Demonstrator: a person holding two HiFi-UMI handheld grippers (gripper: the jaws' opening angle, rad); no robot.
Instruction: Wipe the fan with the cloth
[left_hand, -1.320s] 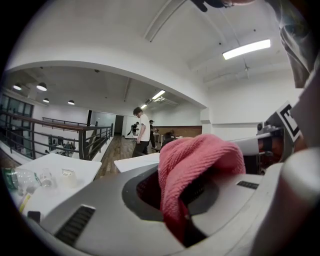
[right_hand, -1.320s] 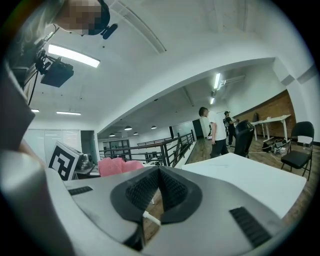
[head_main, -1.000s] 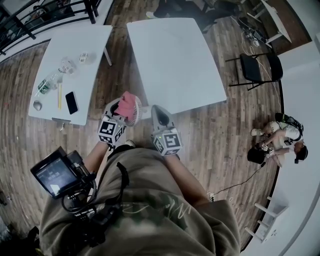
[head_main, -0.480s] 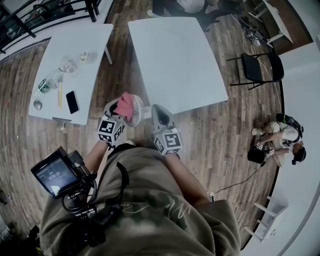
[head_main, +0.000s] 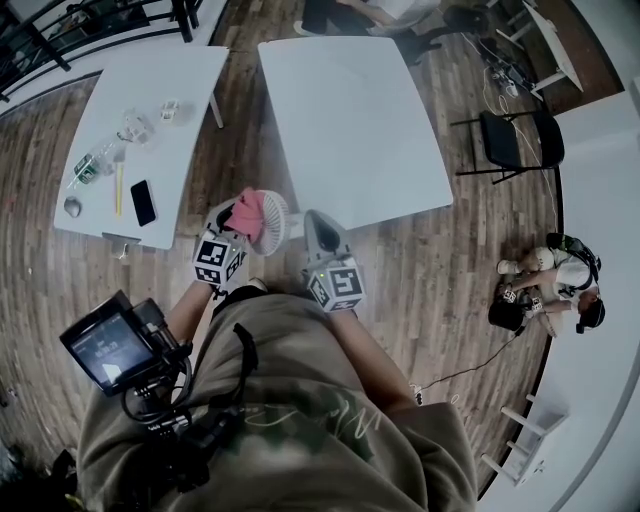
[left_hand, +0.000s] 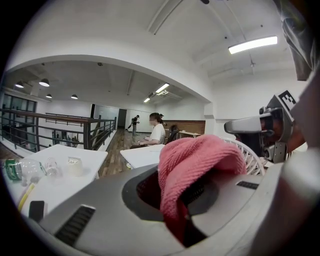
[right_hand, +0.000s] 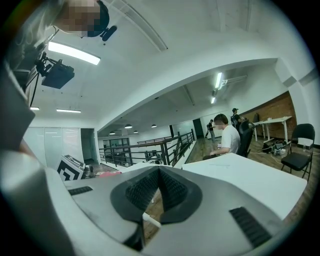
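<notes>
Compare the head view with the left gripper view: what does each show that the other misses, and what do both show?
Only the head view shows the black folding chair, the small monitor strapped to the person's chest, and the left gripper from outside.

Only the left gripper view shows the ceiling light strip and that gripper's jaws closed on the pink cloth.

Both show the pink cloth, the white fan held above the floor, the right gripper beside it, and the white tables.
</notes>
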